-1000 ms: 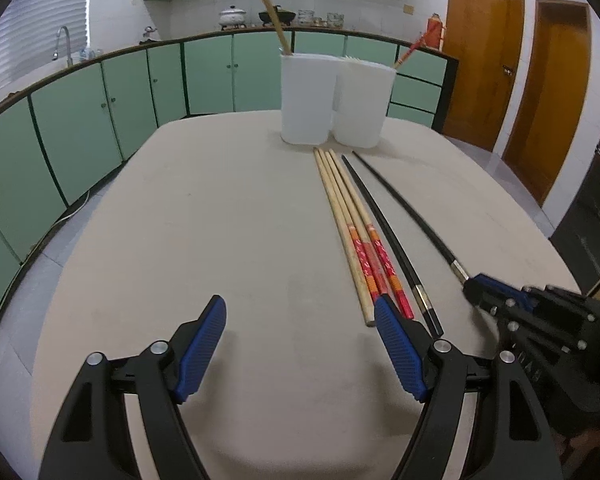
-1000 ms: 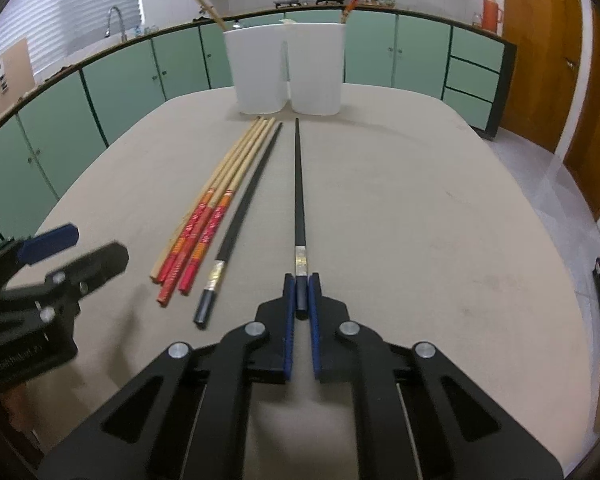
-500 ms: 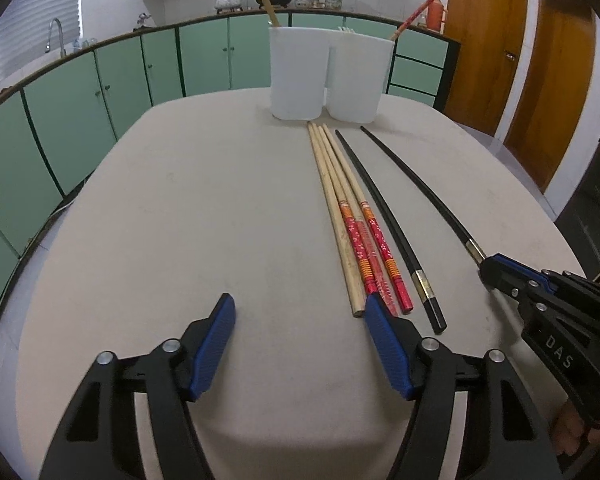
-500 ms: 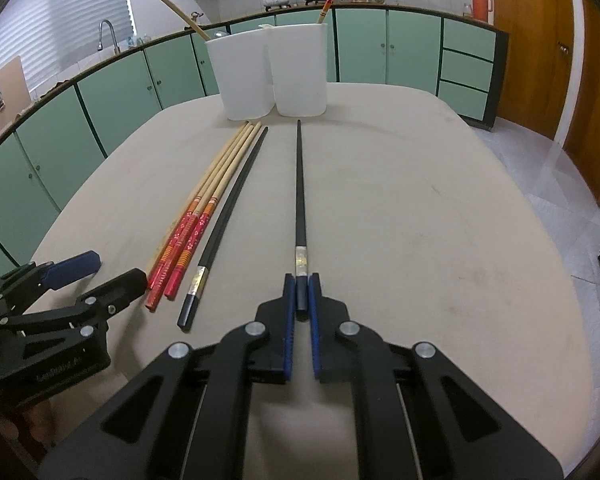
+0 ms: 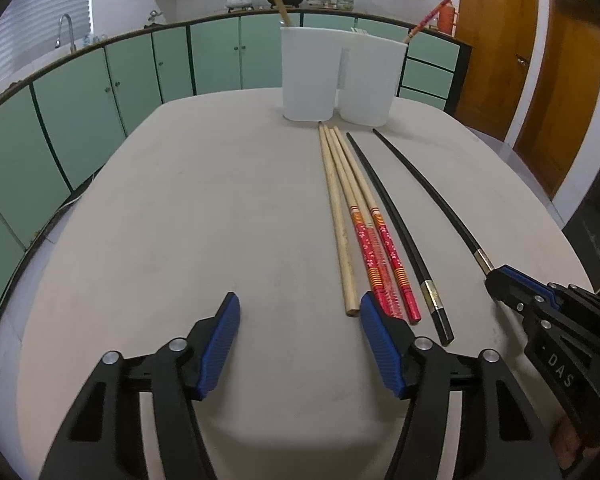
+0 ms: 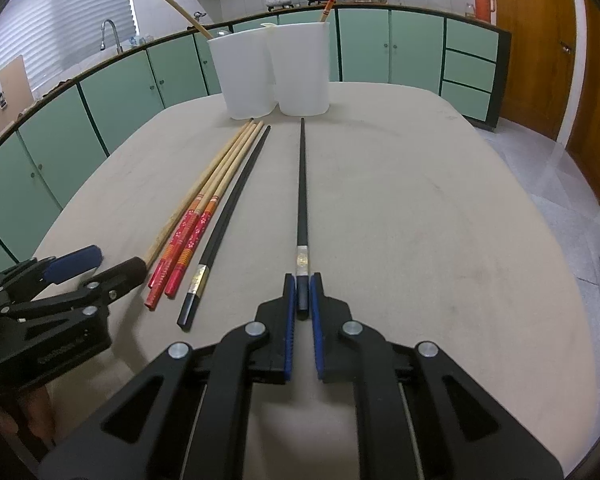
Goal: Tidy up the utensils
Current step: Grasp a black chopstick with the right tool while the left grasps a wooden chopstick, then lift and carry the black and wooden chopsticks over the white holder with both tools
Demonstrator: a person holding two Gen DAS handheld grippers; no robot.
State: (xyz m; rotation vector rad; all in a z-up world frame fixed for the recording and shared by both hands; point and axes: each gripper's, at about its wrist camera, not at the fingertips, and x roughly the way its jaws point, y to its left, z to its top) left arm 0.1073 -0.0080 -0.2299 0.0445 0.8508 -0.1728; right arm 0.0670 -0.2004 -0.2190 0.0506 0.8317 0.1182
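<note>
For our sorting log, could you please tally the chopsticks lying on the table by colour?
Plain wooden chopstick: 1
Red-handled chopsticks: 2
Black chopsticks: 2, one with its end between the right gripper's pads
Total: 5

So on my table (image 5: pixel 204 208) the two tubs (image 5: pixel 309 74) sit side by side up at 12 o'clock. Chopsticks (image 5: pixel 362 220) lie bunched in front of them, running toward me, with one lone chopstick (image 6: pixel 302 184) off at their 3 o'clock.
</note>
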